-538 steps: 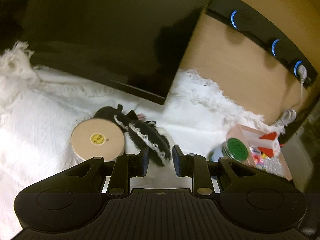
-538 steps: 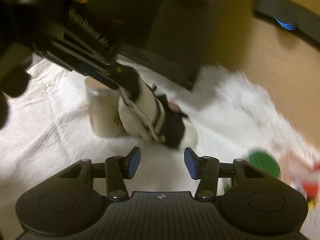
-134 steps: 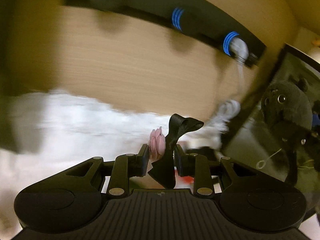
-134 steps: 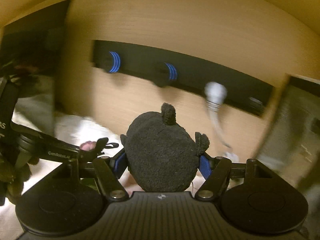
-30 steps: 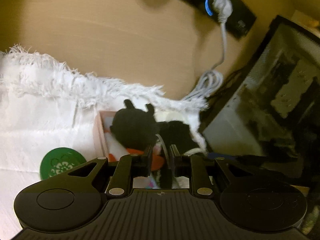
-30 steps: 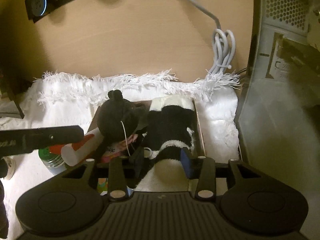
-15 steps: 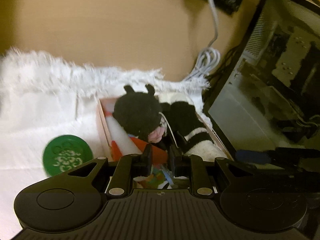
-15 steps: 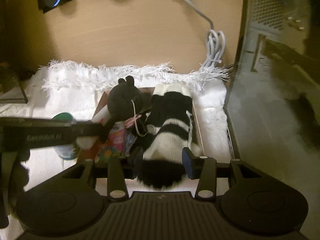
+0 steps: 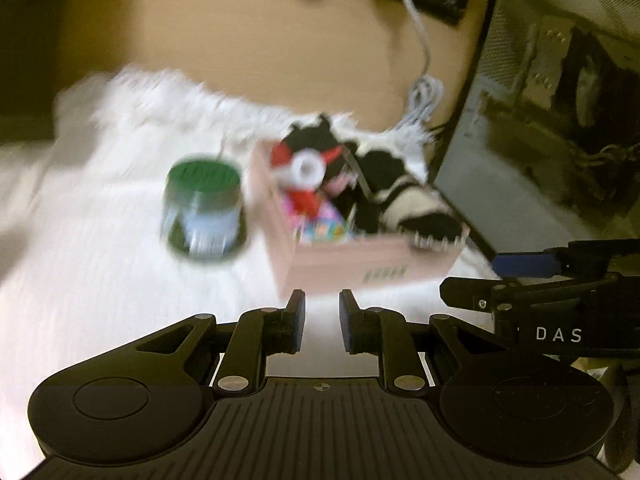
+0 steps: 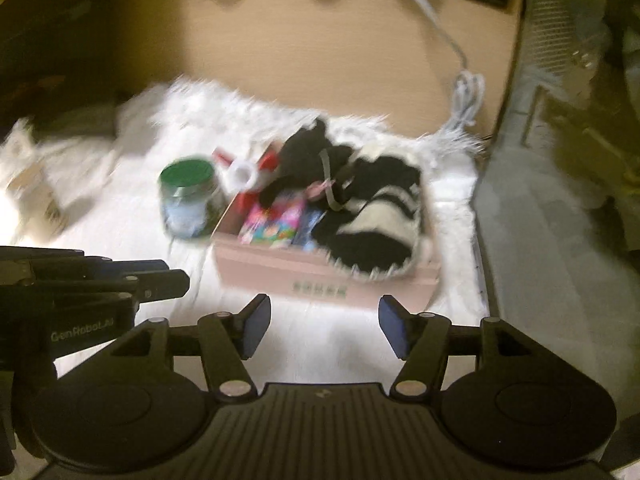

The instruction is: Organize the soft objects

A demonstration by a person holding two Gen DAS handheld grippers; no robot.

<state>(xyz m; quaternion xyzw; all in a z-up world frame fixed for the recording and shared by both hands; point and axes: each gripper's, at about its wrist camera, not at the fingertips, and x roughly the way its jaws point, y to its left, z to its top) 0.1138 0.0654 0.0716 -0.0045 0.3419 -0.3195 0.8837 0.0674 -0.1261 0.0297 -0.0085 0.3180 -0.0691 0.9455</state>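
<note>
A pink box (image 9: 360, 264) (image 10: 320, 280) stands on the white fringed cloth (image 9: 100, 280). In it lie a black-and-white striped plush (image 9: 404, 200) (image 10: 376, 216) and a dark plush with small ears (image 9: 312, 140) (image 10: 304, 148). My left gripper (image 9: 323, 320) hovers just short of the box's front wall, shut, with nothing between its fingers. My right gripper (image 10: 325, 322) is also in front of the box. Its jaws are opening and hold nothing. Each gripper shows at the edge of the other's view. Both views are blurred.
A green-lidded jar (image 9: 204, 208) (image 10: 188, 200) stands left of the box. A white-and-red tube (image 9: 306, 168) and bright packets (image 10: 276, 220) share the box. A glass-sided computer case (image 9: 540, 120) walls the right side. A white cable (image 10: 464, 96) lies behind. A cream jar (image 10: 36, 196) is far left.
Both grippers have drawn back from the box. The right jaws have widened and let go of the striped plush, which stays in the box. The left jaws stay shut.
</note>
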